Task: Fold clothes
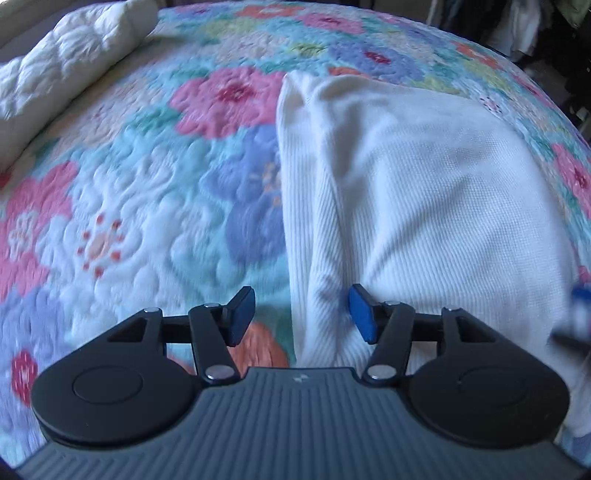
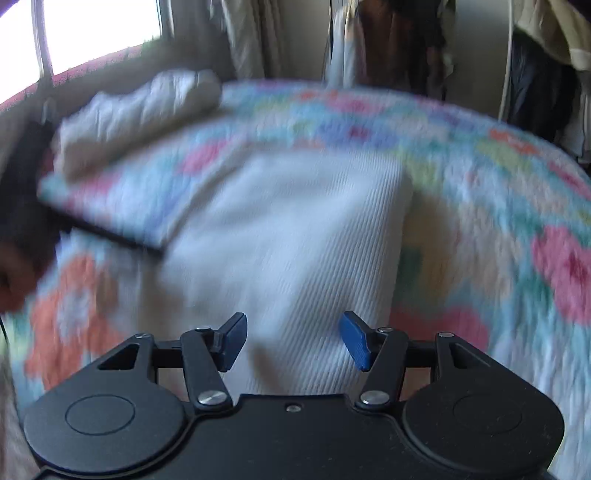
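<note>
Just above the bed, the left gripper [image 1: 302, 314] points forward and slightly down, with its two blue pads spread wide and nothing between them. Its right pad [image 1: 362, 314] lies over the near edge of the white garment [image 1: 406, 192], but I cannot tell if it touches the cloth; its left pad is above the floral quilt [image 1: 147, 192]. The right gripper [image 2: 293, 341] is in a similar pose, low over the same white garment [image 2: 295, 229], its pads also wide apart and empty. This view is blurred. The garment lies flat on the quilt [image 2: 498, 206], with a ribbed part along its left side in the left wrist view. Farther away, a rolled white blanket [image 1: 74, 51] rests at the far edge of the bed. Behind the bed, hanging clothes [image 2: 399, 40] and a bright window [image 2: 99, 29] are visible.
</note>
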Tool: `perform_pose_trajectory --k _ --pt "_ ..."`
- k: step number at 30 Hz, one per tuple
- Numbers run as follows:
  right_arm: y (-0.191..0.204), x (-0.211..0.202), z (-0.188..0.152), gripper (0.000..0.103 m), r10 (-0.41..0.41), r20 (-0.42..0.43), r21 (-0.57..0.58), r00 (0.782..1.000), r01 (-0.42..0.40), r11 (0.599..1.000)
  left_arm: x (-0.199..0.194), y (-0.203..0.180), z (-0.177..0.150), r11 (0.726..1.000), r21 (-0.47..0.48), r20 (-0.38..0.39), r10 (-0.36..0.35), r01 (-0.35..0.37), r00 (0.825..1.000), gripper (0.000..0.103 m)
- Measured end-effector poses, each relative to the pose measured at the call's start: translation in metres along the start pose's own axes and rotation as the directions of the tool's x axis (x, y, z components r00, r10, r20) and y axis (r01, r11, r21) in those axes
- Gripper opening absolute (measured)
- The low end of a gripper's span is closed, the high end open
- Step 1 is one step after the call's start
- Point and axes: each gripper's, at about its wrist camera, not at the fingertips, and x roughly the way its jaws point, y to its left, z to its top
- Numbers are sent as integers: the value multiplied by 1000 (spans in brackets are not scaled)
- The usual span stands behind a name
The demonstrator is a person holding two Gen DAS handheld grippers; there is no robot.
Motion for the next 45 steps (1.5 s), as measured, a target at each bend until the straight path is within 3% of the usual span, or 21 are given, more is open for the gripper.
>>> perform_pose_trajectory --k 3,8,12,15,24,27,31,35,39,45 --pt "6 -12 -23 77 14 -8 21 1000 -14 1000 -14 0 -18 999 -39 -1 7 -7 1000 56" --pt "2 -40 -40 77 12 23 136 1000 -15 991 -51 -18 -48 999 -24 50 25 -24 998 59" --pt "0 -62 -49 77 -19 82 209 996 1 978 -85 -38 -71 998 -43 125 -32 37 992 63" --pt "3 -74 -49 78 -52 110 228 993 25 973 -101 -62 -90 1000 -20 179 -10 14 984 70" --pt "8 -111 -65 81 -131 152 218 980 96 971 -113 -110 -130 998 59 194 -40 29 980 72" --pt "9 -116 -73 81 -142 142 228 980 107 968 -120 -118 -141 996 93 246 -39 17 969 80" --pt "12 -113 -80 81 -160 112 245 981 129 961 -130 -128 -147 993 120 306 -39 2 951 99" --pt "13 -110 -84 81 -160 86 276 983 130 952 -129 -125 -149 996 91 282 -20 -6 959 103" --pt "16 -107 -86 81 -173 80 261 982 147 954 -125 -130 -150 992 106 266 35 -66 963 103" --pt "17 -105 -86 81 -180 75 254 981 156 955 -122 -128 -148 995 95 250 2 -27 968 103"
